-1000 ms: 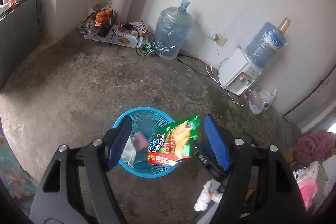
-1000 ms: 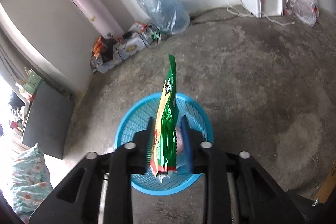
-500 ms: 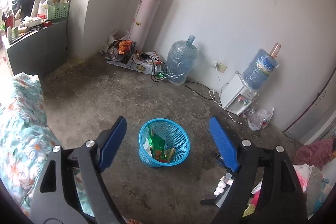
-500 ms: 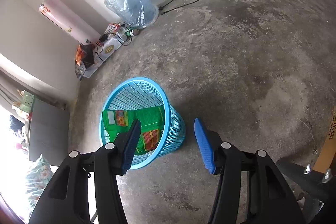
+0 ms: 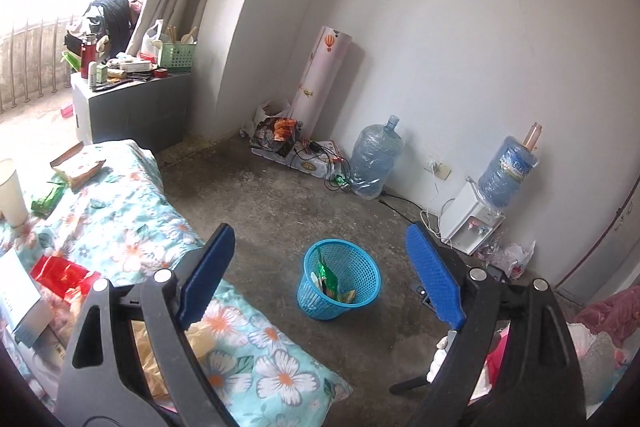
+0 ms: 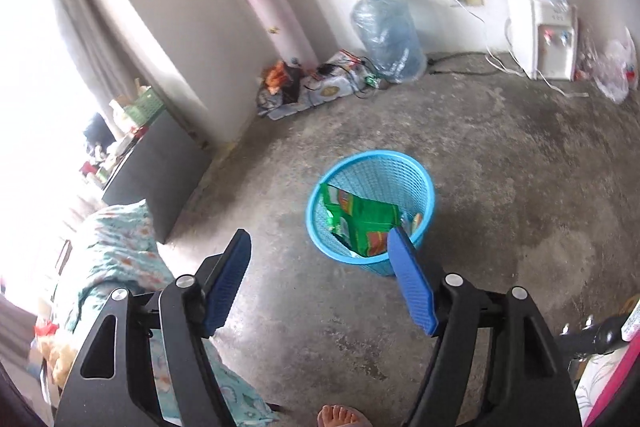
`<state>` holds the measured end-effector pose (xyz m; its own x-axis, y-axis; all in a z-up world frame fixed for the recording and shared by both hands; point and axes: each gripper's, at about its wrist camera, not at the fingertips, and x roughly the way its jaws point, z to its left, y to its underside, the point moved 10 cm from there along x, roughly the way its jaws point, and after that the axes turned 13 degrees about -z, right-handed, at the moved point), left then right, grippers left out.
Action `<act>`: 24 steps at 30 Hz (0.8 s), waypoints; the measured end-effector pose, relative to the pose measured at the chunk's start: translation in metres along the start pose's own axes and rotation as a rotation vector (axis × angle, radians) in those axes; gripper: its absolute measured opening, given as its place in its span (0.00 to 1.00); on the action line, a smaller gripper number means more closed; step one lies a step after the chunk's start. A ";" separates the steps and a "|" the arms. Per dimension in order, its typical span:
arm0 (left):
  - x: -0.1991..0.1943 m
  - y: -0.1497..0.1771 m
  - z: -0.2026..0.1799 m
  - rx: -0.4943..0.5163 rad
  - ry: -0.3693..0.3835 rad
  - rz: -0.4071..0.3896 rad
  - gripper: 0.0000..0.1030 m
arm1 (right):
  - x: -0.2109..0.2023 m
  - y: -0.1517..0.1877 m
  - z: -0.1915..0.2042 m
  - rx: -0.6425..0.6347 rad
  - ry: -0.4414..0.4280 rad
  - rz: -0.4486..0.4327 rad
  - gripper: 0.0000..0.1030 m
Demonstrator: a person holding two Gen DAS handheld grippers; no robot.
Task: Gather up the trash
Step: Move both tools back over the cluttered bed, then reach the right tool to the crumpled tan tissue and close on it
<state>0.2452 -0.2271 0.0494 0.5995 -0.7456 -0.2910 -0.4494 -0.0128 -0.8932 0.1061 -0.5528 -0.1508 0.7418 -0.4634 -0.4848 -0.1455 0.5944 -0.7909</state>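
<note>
- Left wrist view: the left gripper (image 5: 320, 273) has its blue-padded jaws spread wide with nothing between them.
- Framed between the jaws, the blue mesh basket (image 5: 356, 295) stands upright on the grey concrete floor (image 5: 280, 211), well apart from the gripper.
- A green snack bag (image 5: 326, 277) stands on edge inside the basket, crumpled, with other wrappers beside it that are too small to make out.
- To the left, a floral bedcover (image 5: 132, 223) carries a red wrapper (image 5: 60, 275), a green packet (image 5: 48, 199) and a white paper cup (image 5: 12, 193).
- Against the wall are a water jug (image 5: 374, 159) and a white water dispenser (image 5: 474, 223).
- Right wrist view: the right gripper (image 6: 318, 283) also has its jaws spread apart and holds nothing.
- The basket (image 6: 424, 183) sits just past the right-hand pad, which overlaps its near rim in the picture.
- The snack bag (image 6: 360, 223) lies slanted inside, glossy green with red and yellow print, its upper corner leaning against the basket's left wall.
- A bare foot (image 6: 340, 417) shows at the bottom edge.
</note>
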 end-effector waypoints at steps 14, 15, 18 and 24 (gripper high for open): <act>-0.156 0.016 0.108 -0.088 -0.278 -0.129 0.81 | -0.093 0.004 0.156 -0.250 -0.343 0.023 0.90; -0.165 0.018 0.115 -0.103 -0.294 -0.134 0.81 | -0.098 0.005 0.163 -0.255 -0.362 0.029 0.90; -0.186 0.026 0.132 -0.140 -0.336 -0.149 0.81 | -0.113 0.014 0.181 -0.260 -0.432 0.067 0.90; -0.207 0.039 0.159 -0.178 -0.390 -0.152 0.81 | -0.131 0.044 0.222 -0.294 -0.549 0.148 0.90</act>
<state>0.2082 0.0326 0.0203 0.8569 -0.4201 -0.2987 -0.4232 -0.2425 -0.8730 0.1479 -0.3200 -0.0387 0.9161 0.0606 -0.3962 -0.3877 0.3853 -0.8374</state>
